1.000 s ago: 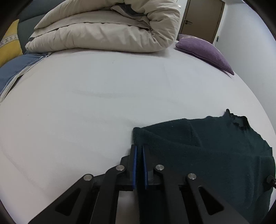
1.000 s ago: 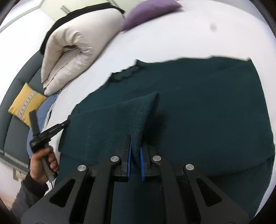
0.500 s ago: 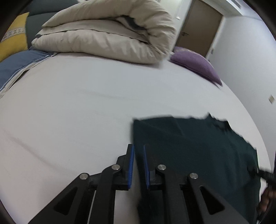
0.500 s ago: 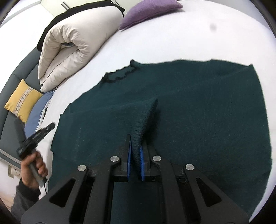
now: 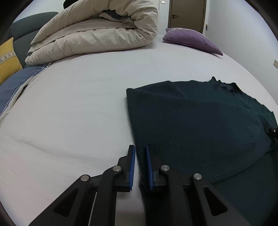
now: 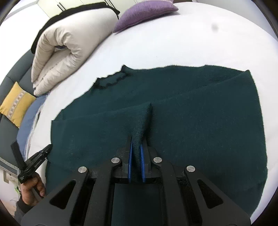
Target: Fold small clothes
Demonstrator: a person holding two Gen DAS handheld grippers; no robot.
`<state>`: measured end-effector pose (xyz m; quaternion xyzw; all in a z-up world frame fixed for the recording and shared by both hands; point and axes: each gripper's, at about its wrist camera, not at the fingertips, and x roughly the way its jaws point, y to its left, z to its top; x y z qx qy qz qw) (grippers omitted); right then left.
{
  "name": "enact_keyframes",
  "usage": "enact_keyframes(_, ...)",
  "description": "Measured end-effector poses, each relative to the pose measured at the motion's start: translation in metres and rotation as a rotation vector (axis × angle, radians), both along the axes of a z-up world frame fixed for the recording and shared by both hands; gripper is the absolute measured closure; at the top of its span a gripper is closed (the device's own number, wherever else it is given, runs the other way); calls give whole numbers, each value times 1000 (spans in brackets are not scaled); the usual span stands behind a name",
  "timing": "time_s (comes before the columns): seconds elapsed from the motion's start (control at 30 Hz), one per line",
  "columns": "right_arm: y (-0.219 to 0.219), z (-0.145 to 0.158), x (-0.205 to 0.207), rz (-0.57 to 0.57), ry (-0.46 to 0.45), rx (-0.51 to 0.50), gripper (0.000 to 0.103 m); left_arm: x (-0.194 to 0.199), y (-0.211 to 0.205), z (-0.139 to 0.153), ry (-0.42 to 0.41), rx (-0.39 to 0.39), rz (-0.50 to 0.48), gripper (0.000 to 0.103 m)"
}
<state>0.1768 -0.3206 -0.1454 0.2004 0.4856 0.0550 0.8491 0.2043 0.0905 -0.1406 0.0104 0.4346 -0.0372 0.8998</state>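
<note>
A dark green knit sweater (image 6: 199, 125) lies spread on the white bed sheet (image 6: 182, 43), collar toward the duvet. My right gripper (image 6: 135, 156) is shut on a raised fold of the sweater near its middle. In the left wrist view the sweater (image 5: 199, 125) lies to the right. My left gripper (image 5: 139, 161) has its jaws slightly apart over the sweater's left edge, gripping nothing. The left gripper also shows in the right wrist view (image 6: 37, 159), held by a hand at the bed's edge.
A rolled beige duvet (image 5: 97, 34) and a purple cushion (image 5: 191, 39) lie at the far end of the bed. A yellow cushion (image 6: 15, 104) and blue cloth (image 5: 12, 87) sit at the left side. A brown door (image 5: 186, 14) stands beyond.
My left gripper has let go of the sweater's edge, opened a little and drawn back. The sweater's left side now lies flat. My right gripper still holds its fold.
</note>
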Motion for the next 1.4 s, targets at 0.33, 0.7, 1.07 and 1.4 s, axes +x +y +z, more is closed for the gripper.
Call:
enact_keyframes(0.33, -13, -6, -1, 12, 19, 70, 94, -5, -4, -1, -19, 15, 3, 84)
enact_keyframes(0.7, 33, 36, -2, 57, -129, -14, 47, -15, -18, 5, 12, 100, -20, 68)
enact_keyframes(1.07, -17, 76, -108, -46, -222, 54, 46, -92, 51, 58, -28, -166, 38, 48)
enact_keyframes(1.4, -30, 71, -310, -32, -182, 141, 36, -241, 58, 23, 187, -367, -41, 29)
